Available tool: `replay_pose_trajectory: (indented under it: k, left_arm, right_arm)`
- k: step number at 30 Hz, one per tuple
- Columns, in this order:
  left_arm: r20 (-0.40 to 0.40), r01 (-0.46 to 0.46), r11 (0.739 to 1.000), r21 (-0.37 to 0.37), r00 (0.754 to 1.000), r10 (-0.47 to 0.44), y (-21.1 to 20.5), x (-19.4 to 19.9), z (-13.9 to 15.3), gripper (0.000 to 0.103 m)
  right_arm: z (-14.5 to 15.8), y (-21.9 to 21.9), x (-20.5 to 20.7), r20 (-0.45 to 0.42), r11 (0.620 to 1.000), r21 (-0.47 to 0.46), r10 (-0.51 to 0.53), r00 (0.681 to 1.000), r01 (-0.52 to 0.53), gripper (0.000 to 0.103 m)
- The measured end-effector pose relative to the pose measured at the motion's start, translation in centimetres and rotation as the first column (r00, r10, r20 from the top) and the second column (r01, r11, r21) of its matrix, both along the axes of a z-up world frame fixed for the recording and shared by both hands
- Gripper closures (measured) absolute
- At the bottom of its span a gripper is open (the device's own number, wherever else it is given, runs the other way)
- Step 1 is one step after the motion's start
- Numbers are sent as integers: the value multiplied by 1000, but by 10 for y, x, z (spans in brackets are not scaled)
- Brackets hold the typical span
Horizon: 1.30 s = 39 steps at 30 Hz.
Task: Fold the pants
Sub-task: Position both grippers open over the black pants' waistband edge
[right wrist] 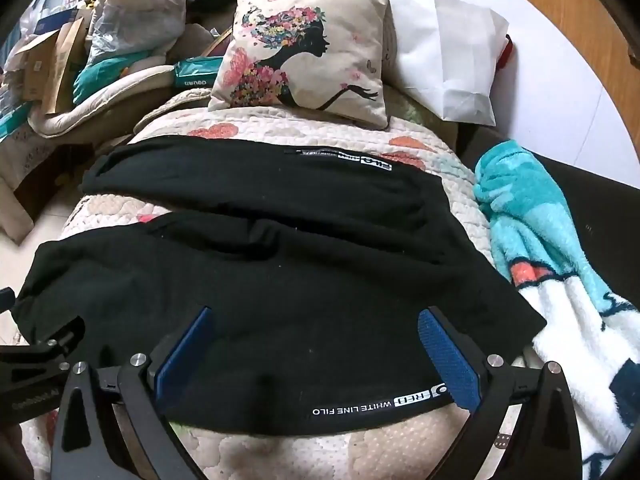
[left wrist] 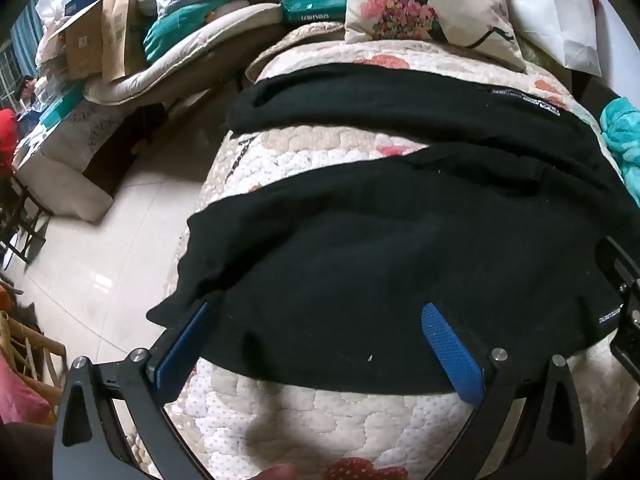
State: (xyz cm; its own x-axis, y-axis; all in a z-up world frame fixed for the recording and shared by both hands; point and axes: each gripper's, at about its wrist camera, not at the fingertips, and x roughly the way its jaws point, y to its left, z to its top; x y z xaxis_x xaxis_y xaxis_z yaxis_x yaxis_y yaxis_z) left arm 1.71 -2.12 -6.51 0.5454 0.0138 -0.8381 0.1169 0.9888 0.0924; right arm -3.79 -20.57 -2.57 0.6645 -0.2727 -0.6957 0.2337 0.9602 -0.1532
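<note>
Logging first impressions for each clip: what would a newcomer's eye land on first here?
The black pants spread across the quilted bed cover, legs apart in a V. Behind them leans a cushion printed with a flower-haired silhouette, and a turquoise blanket lies on the right. Both grippers, left gripper and right gripper, hover open over the near edge.

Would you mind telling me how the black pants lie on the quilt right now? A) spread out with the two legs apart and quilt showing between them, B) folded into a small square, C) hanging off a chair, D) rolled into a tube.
A: the black pants lie spread flat on the quilt, and a strip of quilt shows between the two legs.
</note>
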Motion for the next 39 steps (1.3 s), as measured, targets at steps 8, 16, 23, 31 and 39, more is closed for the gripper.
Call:
replay_pose_trajectory:
  k: [8,16,23,31,39]
  left_arm:
    - [-55,7,1000,24,998,-6,-4,4,-16,0]
    - [-79,-35,997,-71,996,29,11,5,-21,0]
    - [-64,20,995,-100,998,-27,17,-2,-22,0]
    - [20,14,992,-127,1000,-12,25,-10,18,4]
    - [267,71,995,-65,962,-51,28,4,104,4]
  right_arm:
    - [-2,0,1,-13,1000,7,7,1000,-7,0]
    - [-3,1,1,-3,1000,-1,-2,1000,2,0]
    - [0,2,1,-4,1000,-9,5,1000,-5,0]
    - [15,2,-4,40,1000,3,16,999,-16,0]
    - [45,-8,-1,81,994,89,56,995,-63,0]
